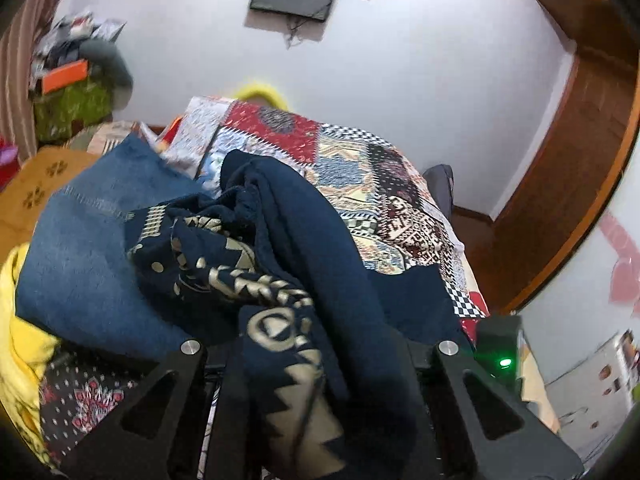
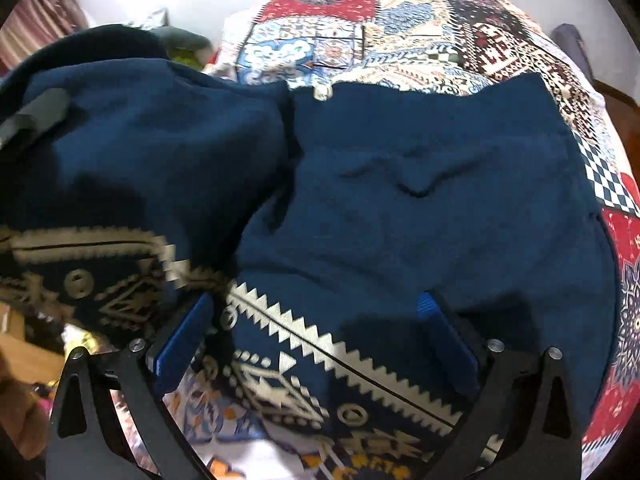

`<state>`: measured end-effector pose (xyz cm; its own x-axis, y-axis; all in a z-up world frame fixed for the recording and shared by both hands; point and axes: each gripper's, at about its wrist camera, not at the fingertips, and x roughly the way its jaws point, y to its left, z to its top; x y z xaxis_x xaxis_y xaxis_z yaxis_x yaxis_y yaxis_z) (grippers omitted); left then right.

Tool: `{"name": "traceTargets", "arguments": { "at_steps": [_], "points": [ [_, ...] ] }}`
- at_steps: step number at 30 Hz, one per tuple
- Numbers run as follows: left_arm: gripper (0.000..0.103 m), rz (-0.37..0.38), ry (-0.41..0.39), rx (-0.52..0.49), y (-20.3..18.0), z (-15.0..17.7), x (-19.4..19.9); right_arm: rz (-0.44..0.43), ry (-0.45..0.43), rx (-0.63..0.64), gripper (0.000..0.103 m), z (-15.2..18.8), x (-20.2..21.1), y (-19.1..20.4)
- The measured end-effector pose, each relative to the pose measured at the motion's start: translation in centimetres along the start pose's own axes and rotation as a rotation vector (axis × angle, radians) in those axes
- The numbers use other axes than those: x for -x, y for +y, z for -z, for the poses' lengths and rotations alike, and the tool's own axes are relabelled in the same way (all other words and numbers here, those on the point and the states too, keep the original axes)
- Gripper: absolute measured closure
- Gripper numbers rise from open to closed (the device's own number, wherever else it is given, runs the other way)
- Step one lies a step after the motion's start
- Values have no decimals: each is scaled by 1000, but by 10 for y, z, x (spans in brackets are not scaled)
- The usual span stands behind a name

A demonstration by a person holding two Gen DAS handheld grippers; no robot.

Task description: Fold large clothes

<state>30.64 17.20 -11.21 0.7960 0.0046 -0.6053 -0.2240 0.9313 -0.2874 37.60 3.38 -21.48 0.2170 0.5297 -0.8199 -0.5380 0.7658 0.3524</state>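
Navy garment (image 1: 280,264) buried the left gripper's (image 1: 316,384) fingertips as it clamped a bunch; right gripper (image 2: 316,328) stood spread wide, no writing legible

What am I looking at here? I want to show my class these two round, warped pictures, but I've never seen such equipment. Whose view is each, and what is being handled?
A person holds a two-finger tool in each hand; each carries a wide-angle camera looking along its fingers. In the left view, the left tool has a bunched navy garment with pale geometric print between its fingers; how tightly it grips is hidden. In the right view, the right tool stands open over the same garment, spread on a colourful patchwork bedspread.
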Motion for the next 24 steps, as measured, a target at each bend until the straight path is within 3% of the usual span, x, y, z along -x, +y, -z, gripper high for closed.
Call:
{"name": "traceTargets", "arguments": {
  "at_steps": [5,10,12,15,18,20,21,22,24],
  "points": [
    [93,39,18,-118,-58,-3,-6,45,-98,-68,3,12,57,-42],
    [92,163,92,-177,-123,15,-28,160,-189,-170,3,35,113,-102],
    [92,219,147,-199,-146,30,-43,196,-203,-226,3,45,127,-128],
    [92,290,306,-241,-176,62,-81,225,-191,-305,3,65,138,-159],
    [91,278,470,-311,-193,101,-120,261,-178,-350,3,83,143,-176],
    [89,230,481,-411,-203,120,-125,276,-173,-370,3,96,149,-184],
    [81,221,463,-450,-207,123,-121,278,-173,-378,3,98,151,-188],
    [65,239,457,-478,-211,125,-115,280,-174,-387,3,102,155,-192],
    [45,306,483,-480,-214,122,-102,284,-181,-392,3,108,164,-193]
  ]
}}
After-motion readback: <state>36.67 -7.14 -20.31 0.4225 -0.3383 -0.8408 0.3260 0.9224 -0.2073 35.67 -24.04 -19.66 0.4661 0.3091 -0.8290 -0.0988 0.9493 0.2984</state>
